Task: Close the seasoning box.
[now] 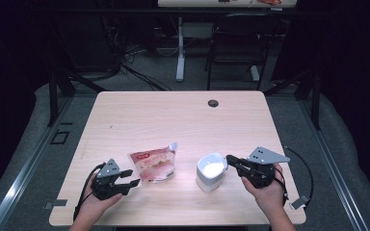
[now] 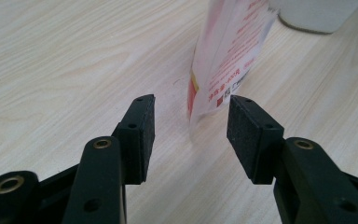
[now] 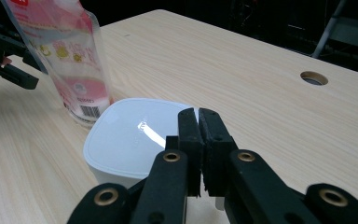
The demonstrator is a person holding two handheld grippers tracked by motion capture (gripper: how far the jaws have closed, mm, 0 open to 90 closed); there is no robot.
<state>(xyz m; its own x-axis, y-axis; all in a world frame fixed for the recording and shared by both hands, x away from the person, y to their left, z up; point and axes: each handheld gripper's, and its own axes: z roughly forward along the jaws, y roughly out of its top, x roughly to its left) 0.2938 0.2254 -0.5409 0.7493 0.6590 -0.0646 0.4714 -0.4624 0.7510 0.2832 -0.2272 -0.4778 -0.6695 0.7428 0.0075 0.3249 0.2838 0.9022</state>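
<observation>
A pink and white stand-up pouch (image 1: 152, 165) stands upright near the table's front, left of centre. My left gripper (image 1: 129, 178) is open right beside the pouch's left edge. In the left gripper view the pouch's lower corner (image 2: 214, 88) sits just ahead of the gap between the pads, touching neither. Right of the pouch stands a white square container (image 1: 209, 172) with rounded corners. My right gripper (image 1: 230, 159) is shut on its right rim. In the right gripper view the two pads (image 3: 199, 116) press together over the thin wall of the container (image 3: 126, 140).
The light wooden table (image 1: 173, 115) has a round cable hole (image 1: 213, 103) near its far edge. Beyond the table stand a black chair (image 1: 236, 43) and a desk leg (image 1: 180, 53) on grey carpet, with cables on the floor.
</observation>
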